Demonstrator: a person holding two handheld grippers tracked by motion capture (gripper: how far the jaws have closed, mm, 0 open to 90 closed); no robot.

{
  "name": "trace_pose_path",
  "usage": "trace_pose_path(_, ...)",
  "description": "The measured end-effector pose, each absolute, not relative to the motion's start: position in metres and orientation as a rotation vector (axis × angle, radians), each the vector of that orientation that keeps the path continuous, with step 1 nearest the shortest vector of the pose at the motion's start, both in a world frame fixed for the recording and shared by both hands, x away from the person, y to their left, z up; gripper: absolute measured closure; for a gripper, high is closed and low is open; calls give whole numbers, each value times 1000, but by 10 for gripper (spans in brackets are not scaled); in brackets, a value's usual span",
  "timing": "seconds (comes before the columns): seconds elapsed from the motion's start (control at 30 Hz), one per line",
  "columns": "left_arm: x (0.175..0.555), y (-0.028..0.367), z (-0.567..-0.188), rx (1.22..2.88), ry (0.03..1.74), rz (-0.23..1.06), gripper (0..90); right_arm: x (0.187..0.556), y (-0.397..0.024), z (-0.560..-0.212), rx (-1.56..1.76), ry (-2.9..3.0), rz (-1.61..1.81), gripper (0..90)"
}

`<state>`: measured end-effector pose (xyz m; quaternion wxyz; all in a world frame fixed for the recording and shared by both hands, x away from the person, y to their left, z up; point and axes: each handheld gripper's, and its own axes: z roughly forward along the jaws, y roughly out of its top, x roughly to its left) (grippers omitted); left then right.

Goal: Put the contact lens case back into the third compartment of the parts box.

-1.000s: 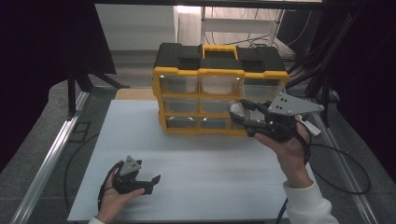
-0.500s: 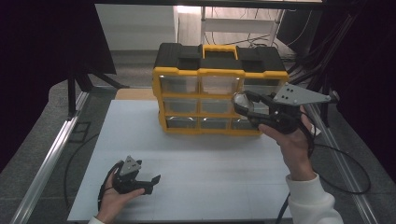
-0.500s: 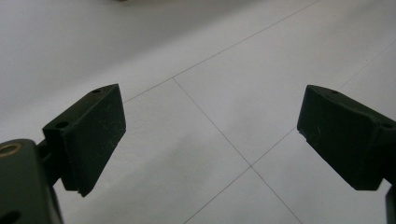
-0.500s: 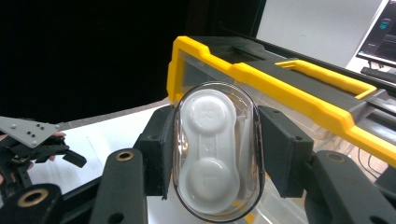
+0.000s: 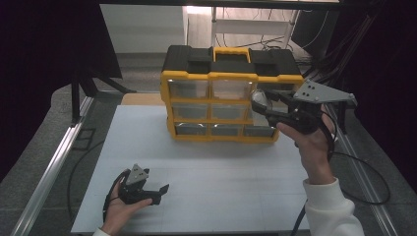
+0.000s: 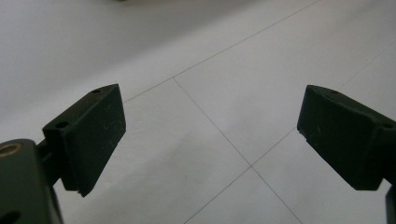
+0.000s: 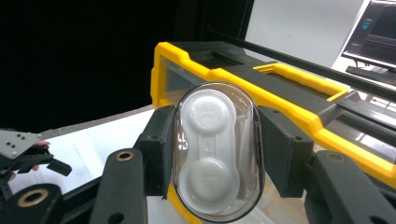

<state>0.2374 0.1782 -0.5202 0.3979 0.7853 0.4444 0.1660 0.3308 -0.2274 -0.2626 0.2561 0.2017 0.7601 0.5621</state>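
The right claw (image 7: 212, 154), clamped on a clear oval case holding a white contact-lens holder (image 7: 215, 151), has risen beside the yellow-and-black plastic drawer cabinet (image 5: 221, 93), likely toward an upper drawer. The left claw (image 6: 210, 140) rests apart on the white surface (image 6: 224, 70).

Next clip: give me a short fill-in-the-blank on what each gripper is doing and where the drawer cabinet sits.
1. The right gripper is shut on a clear ____ holding a white lens case.
2. The left gripper has its jaws ____ over the white table.
3. The drawer cabinet is black and ____.

Missing words: box; open; yellow
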Motion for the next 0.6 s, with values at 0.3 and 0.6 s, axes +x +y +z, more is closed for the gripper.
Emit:
trace_pose_path(0.3,237,178,-520,1990,1124,420,84,339,-231,-257,569,2040,1505,496)
trace_pose_path(0.6,237,178,-520,1988,1126,420,84,352,-240,-257,634,2014,1476,495)
